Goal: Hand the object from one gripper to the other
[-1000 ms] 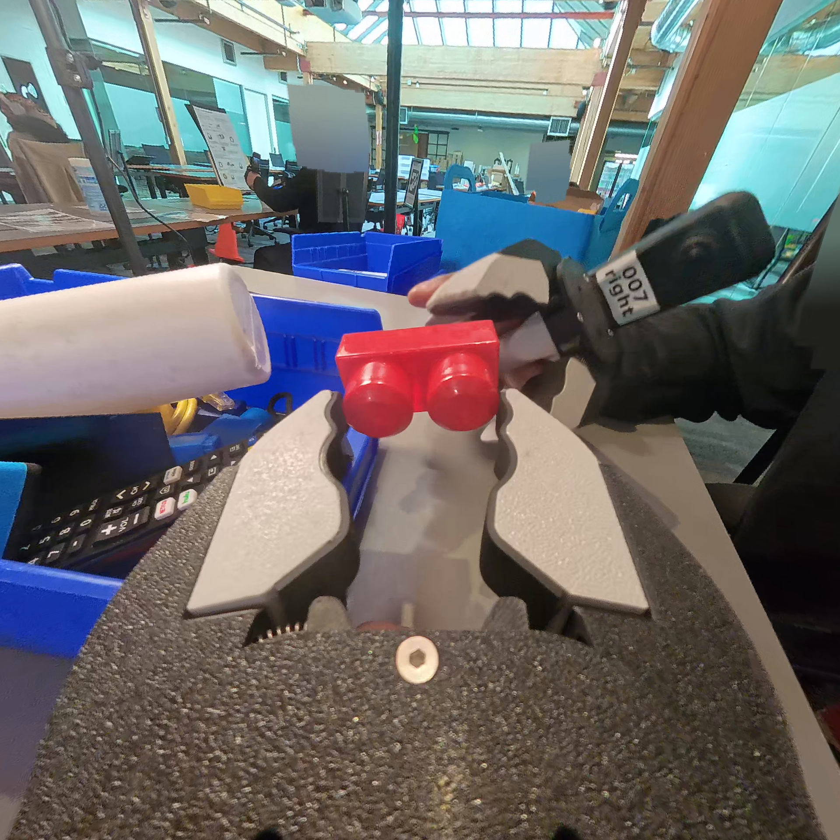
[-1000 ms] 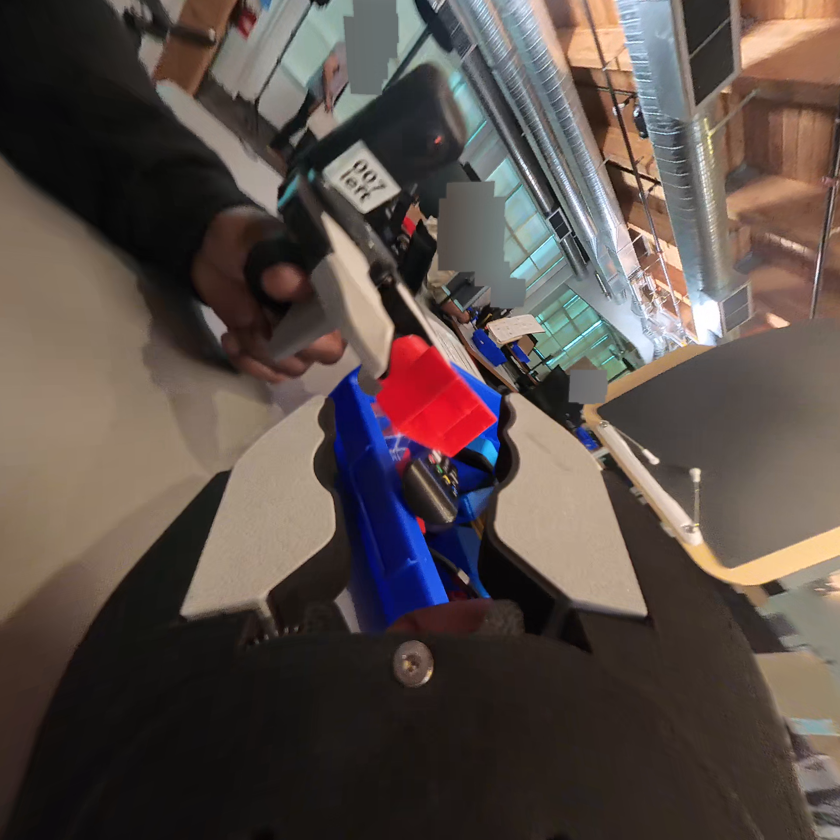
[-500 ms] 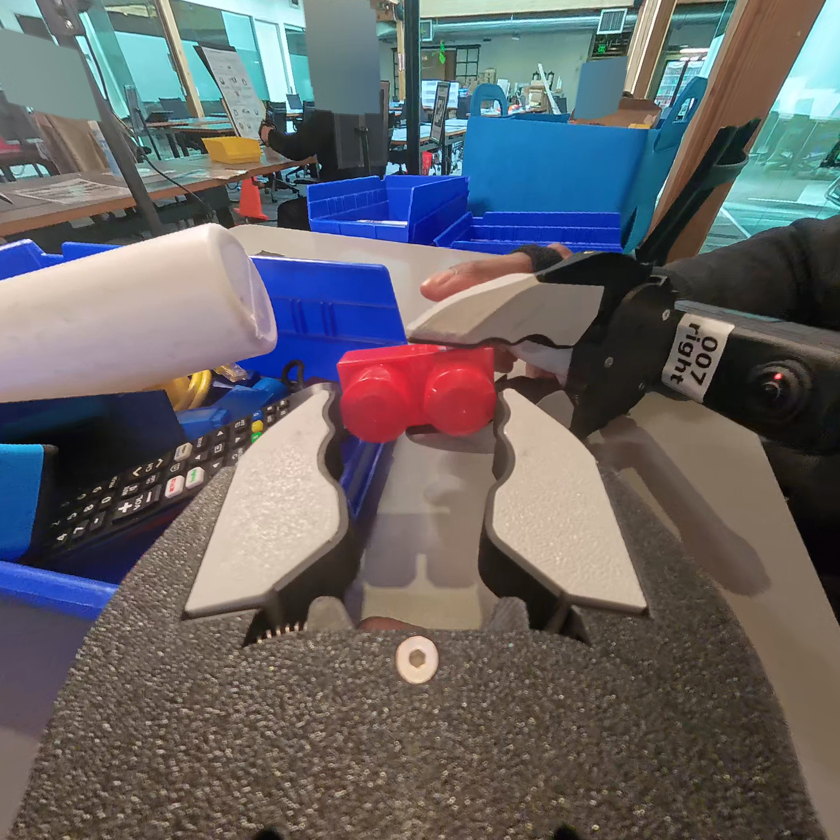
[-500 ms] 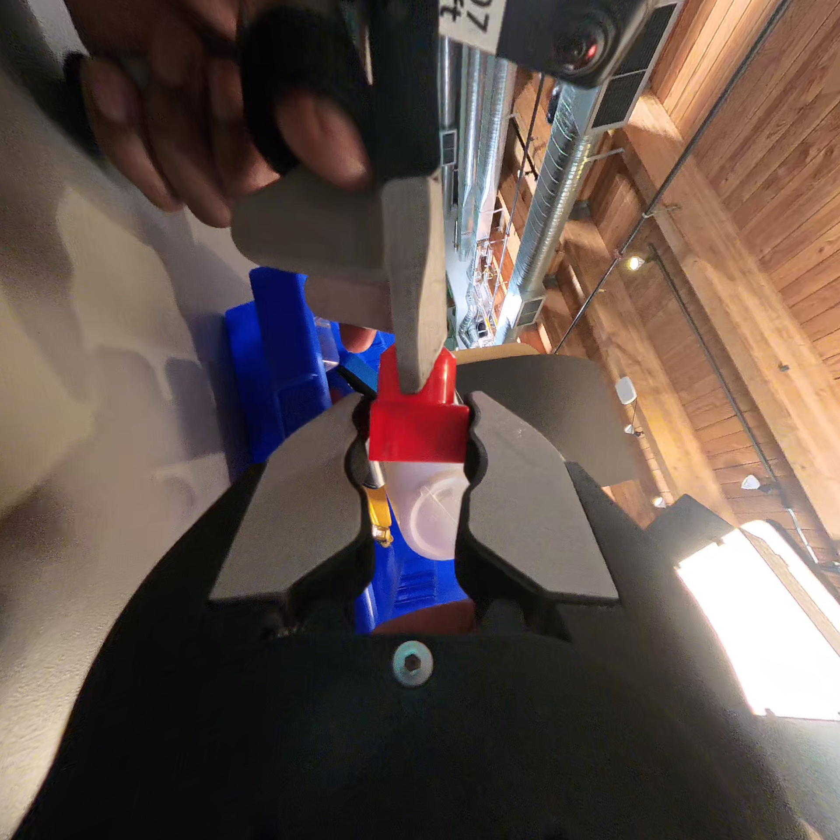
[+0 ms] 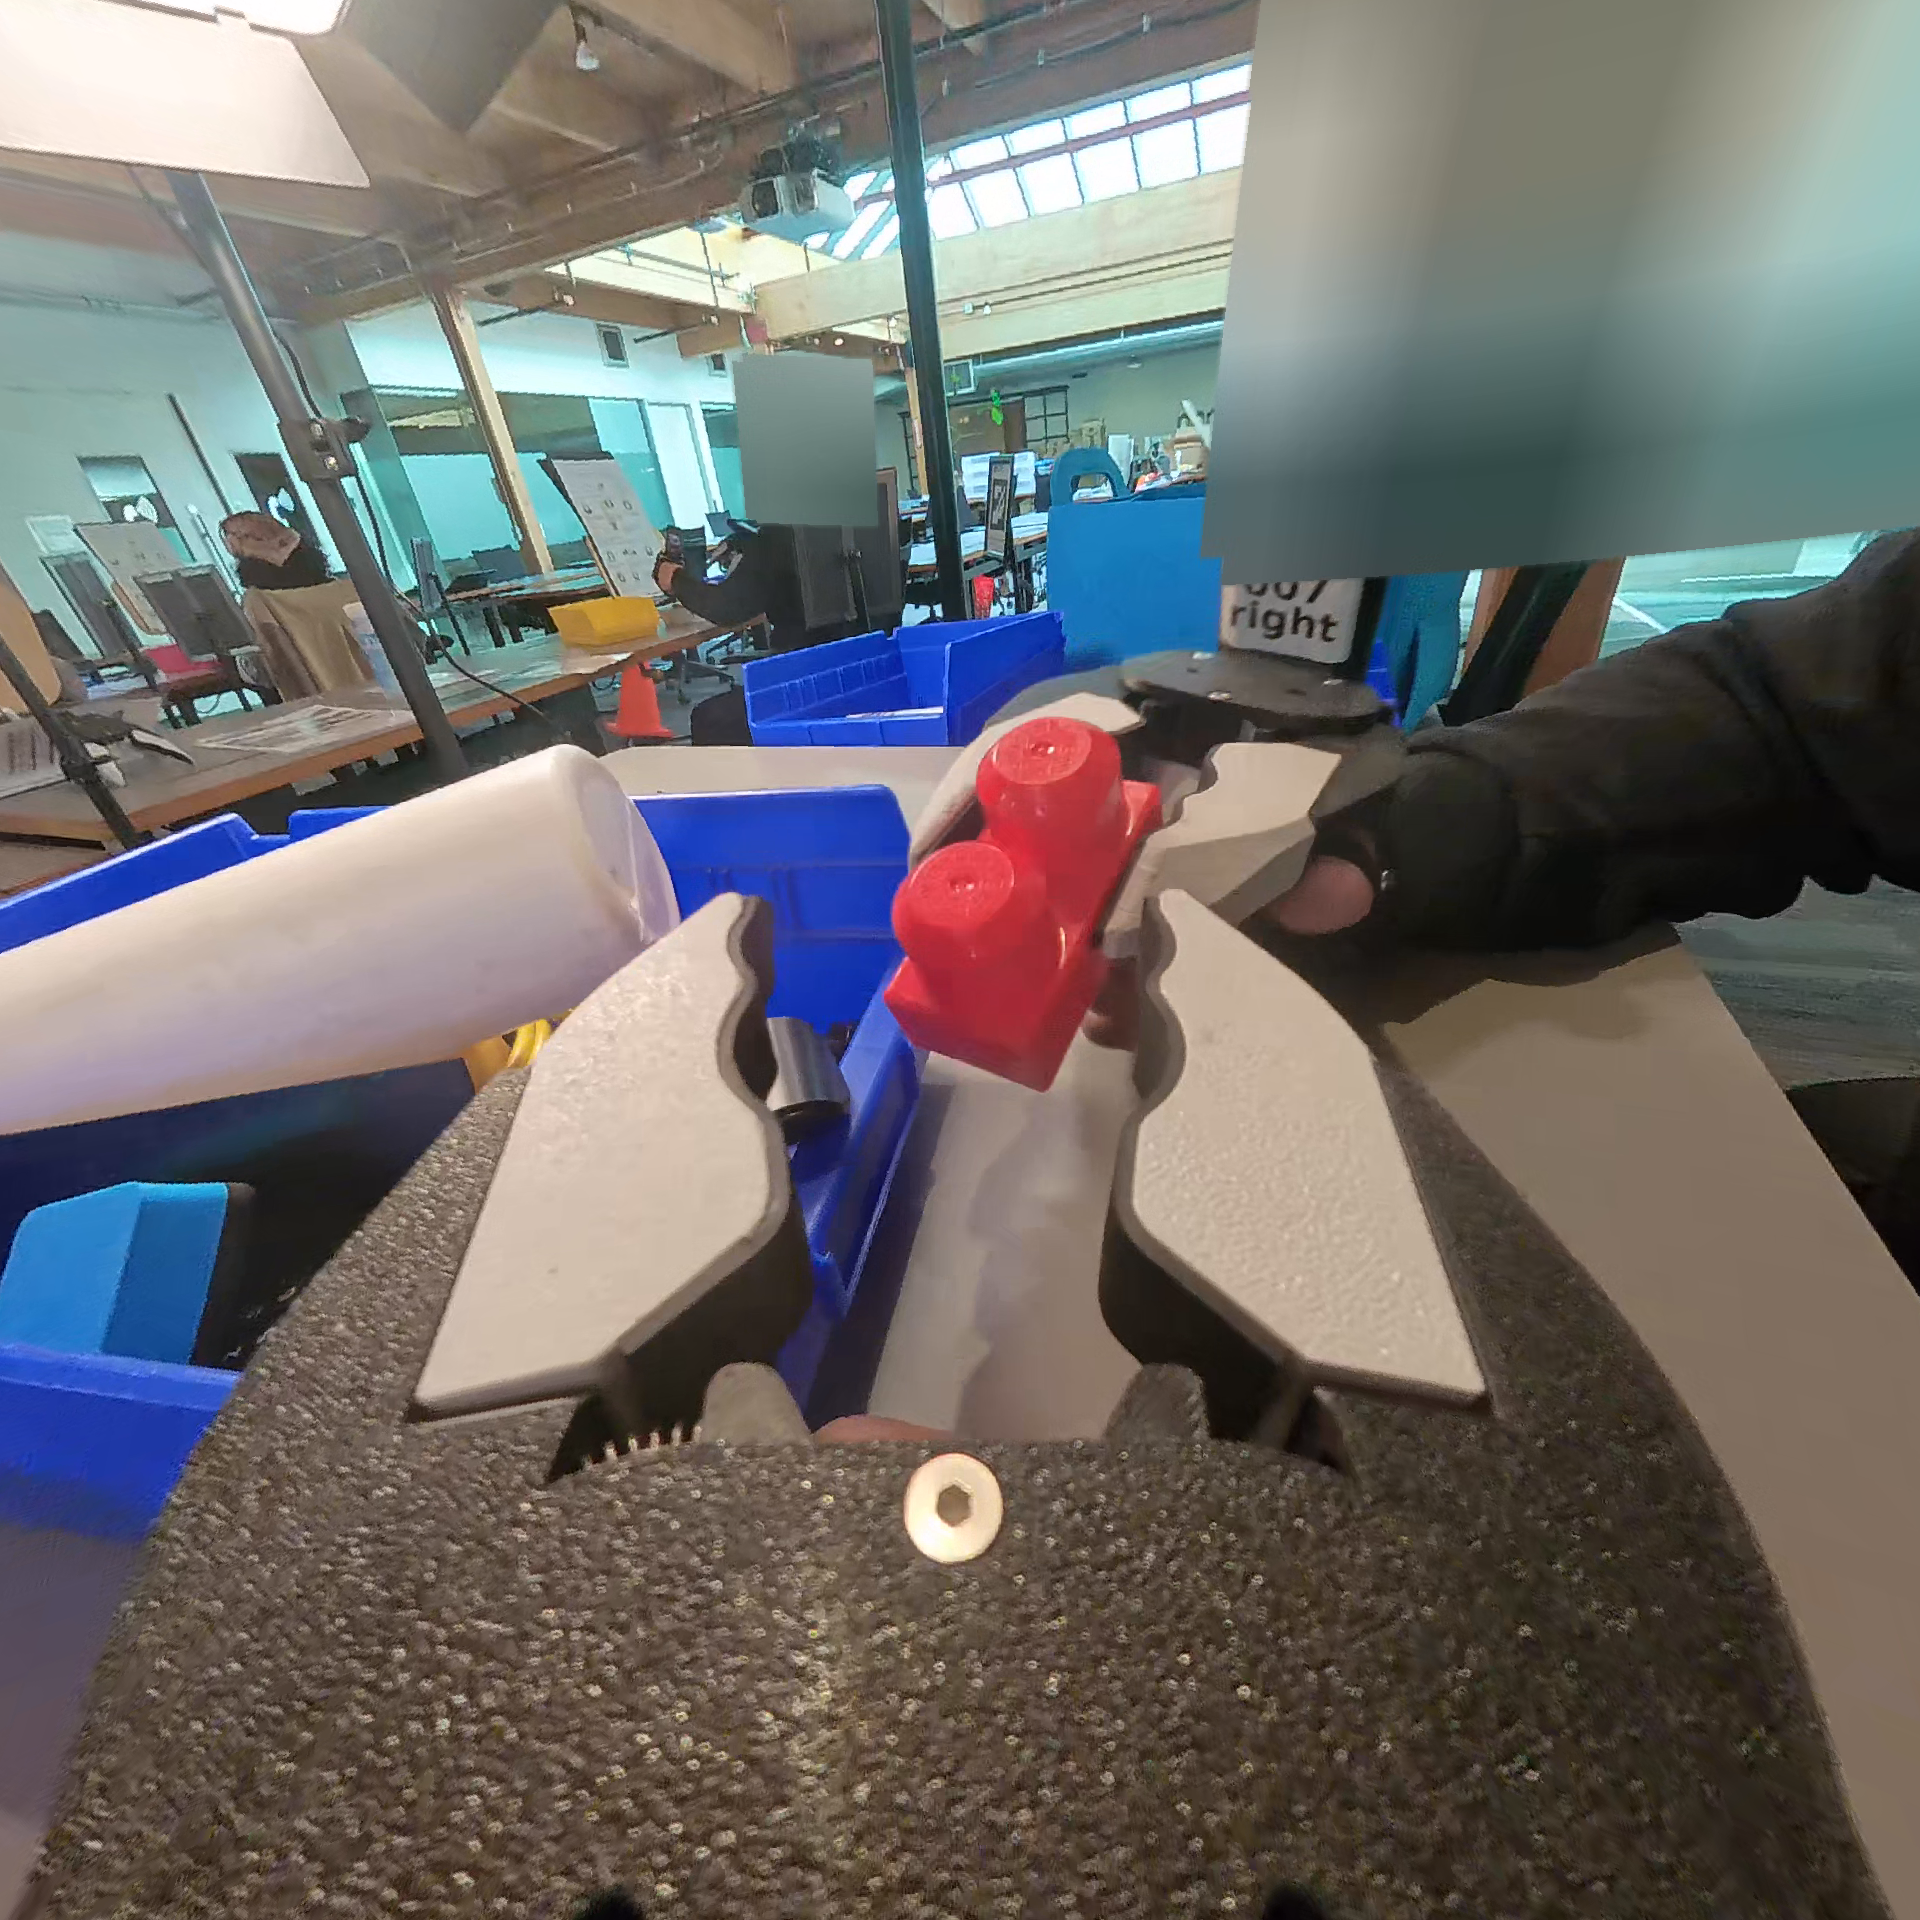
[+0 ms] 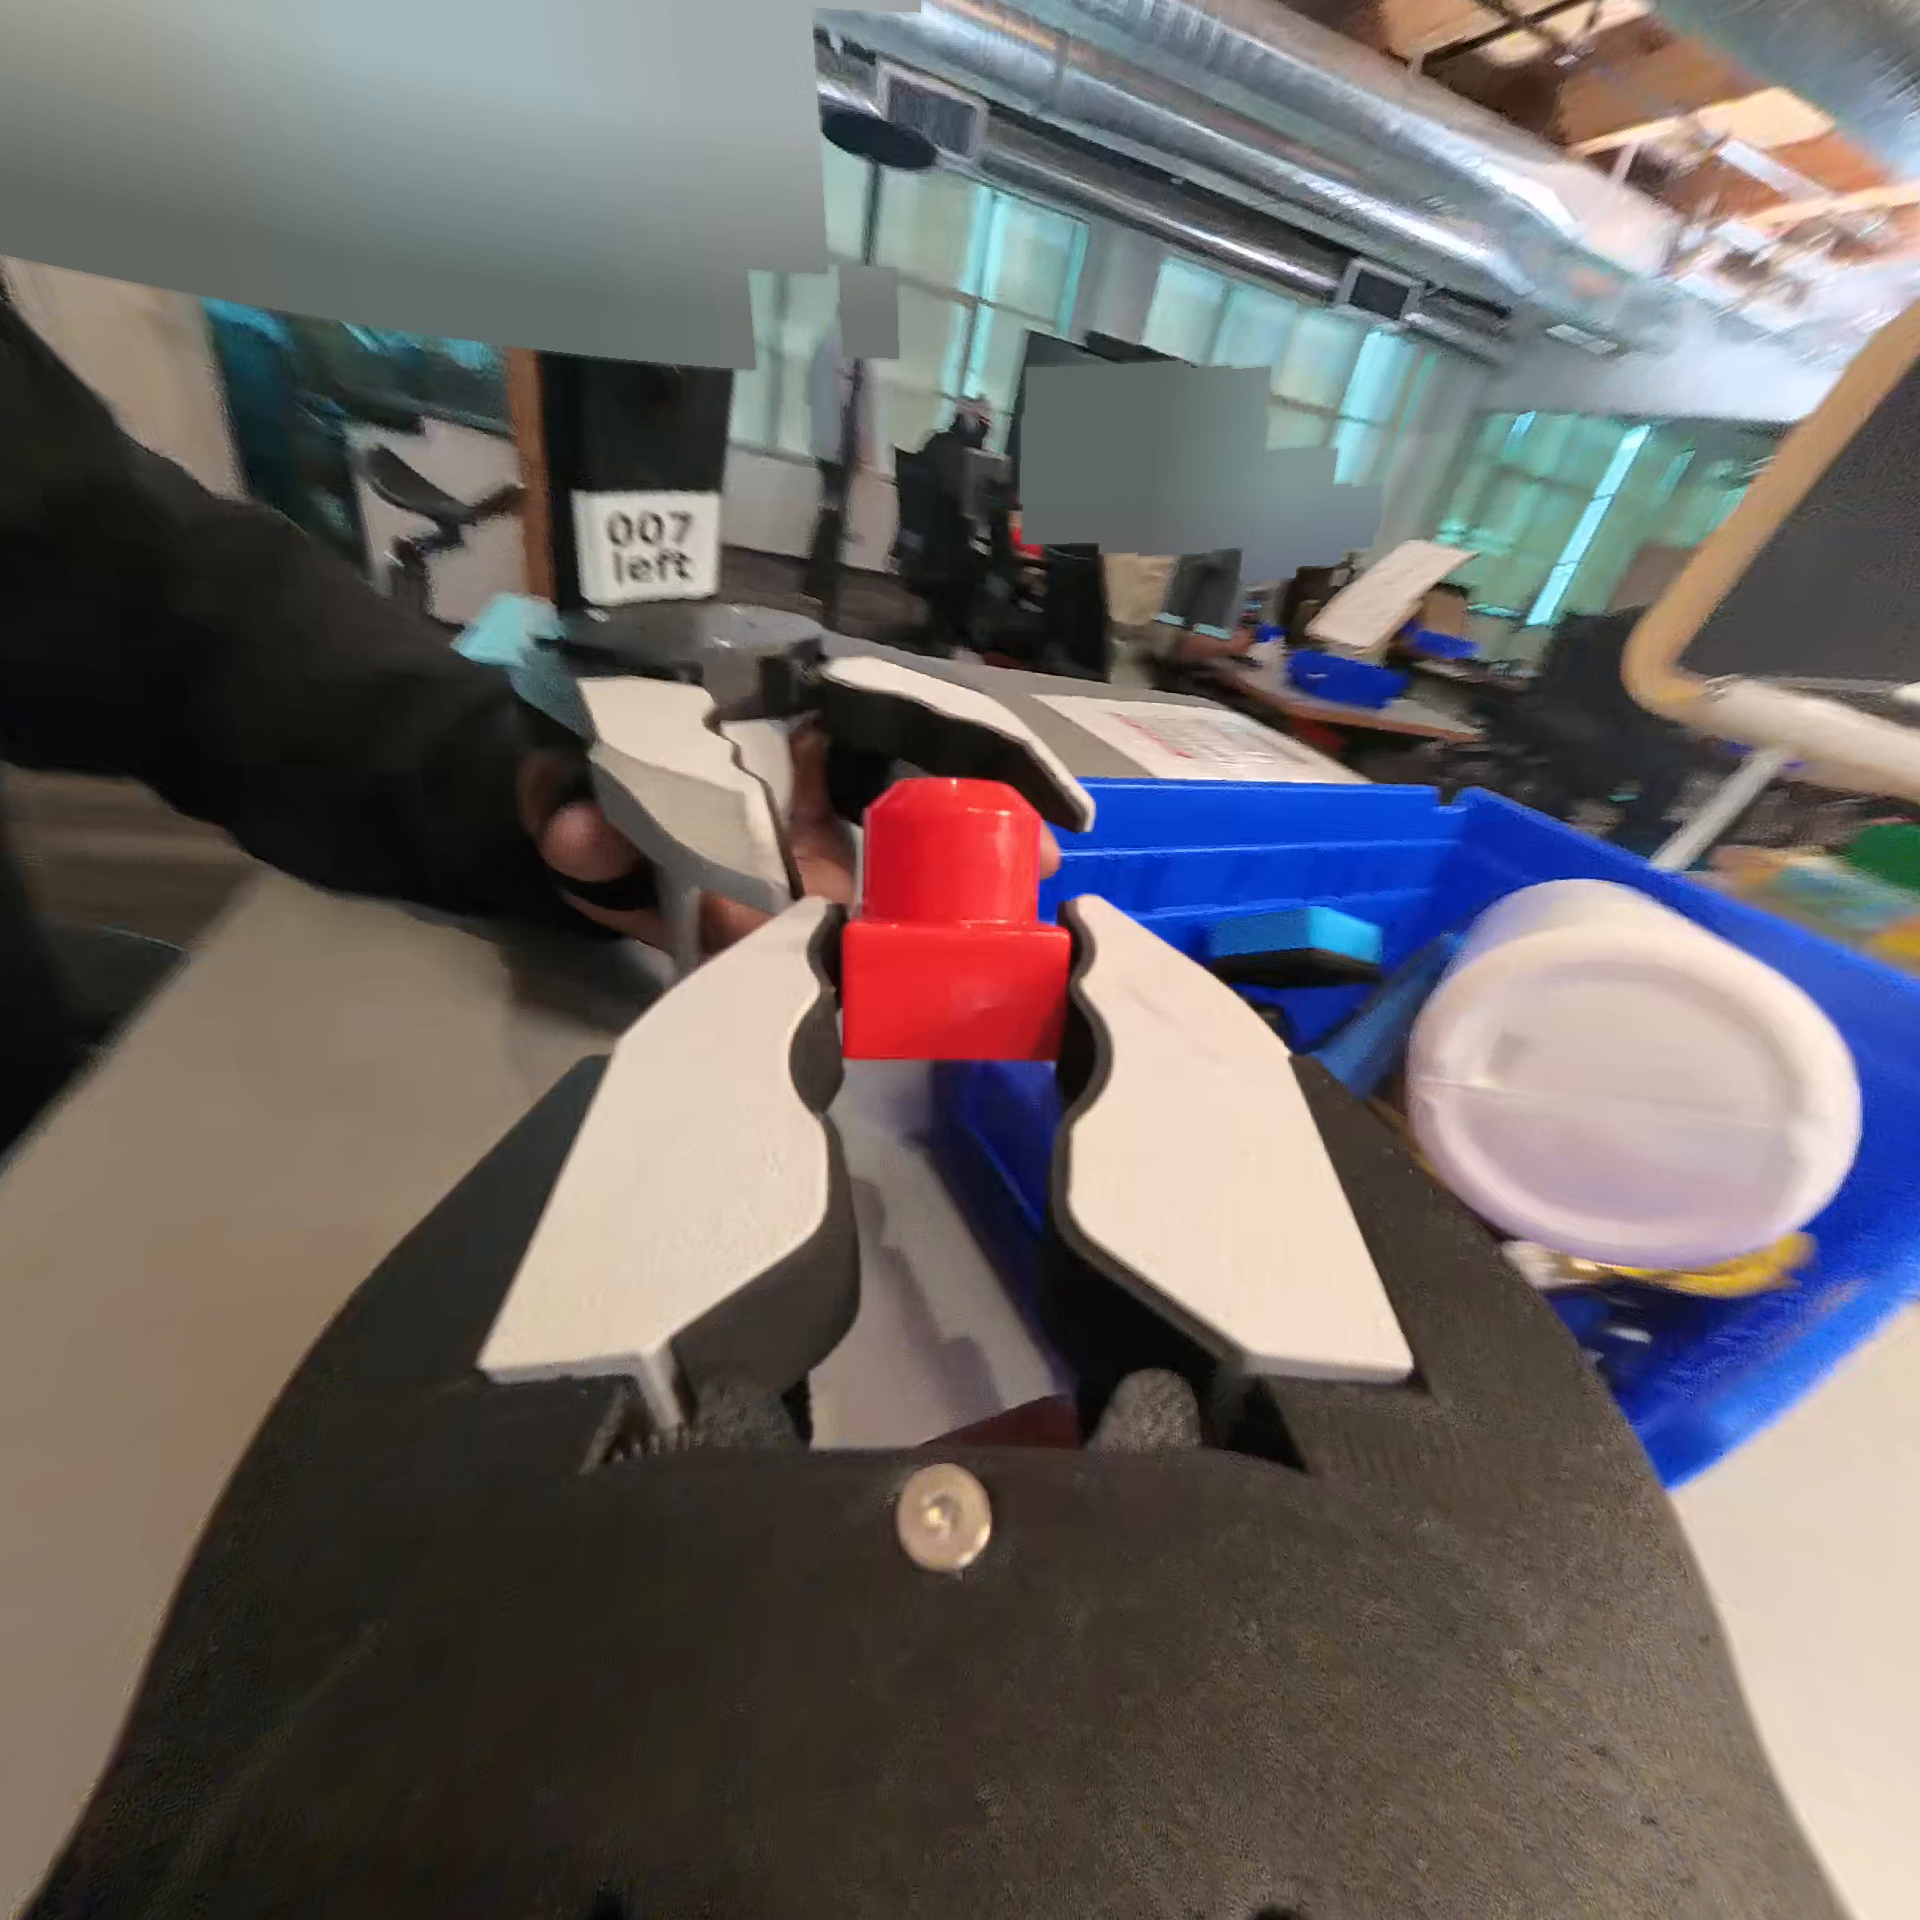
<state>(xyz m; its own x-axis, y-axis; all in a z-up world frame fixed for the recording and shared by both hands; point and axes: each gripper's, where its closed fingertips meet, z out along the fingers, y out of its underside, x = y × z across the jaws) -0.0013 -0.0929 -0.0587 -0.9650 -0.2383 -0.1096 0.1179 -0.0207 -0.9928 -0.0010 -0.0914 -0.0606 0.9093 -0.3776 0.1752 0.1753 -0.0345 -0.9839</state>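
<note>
- Brick (image 6: 954,977) is clamped between the right gripper (image 6: 951,971) fingers.
- Left gripper (image 5: 951,997) is spread wide, clear of it.
- Grip should be kept firm while the grippers are drawn apart.

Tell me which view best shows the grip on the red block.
The right wrist view: the right gripper has its jaws pressed on both sides of the red block. The left wrist view shows the block with both studs, but those jaws are partly hidden behind it.

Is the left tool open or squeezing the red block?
Open. The left tool has its fingers spread wide, clear of the red block; the right tool clamps its base.
</note>
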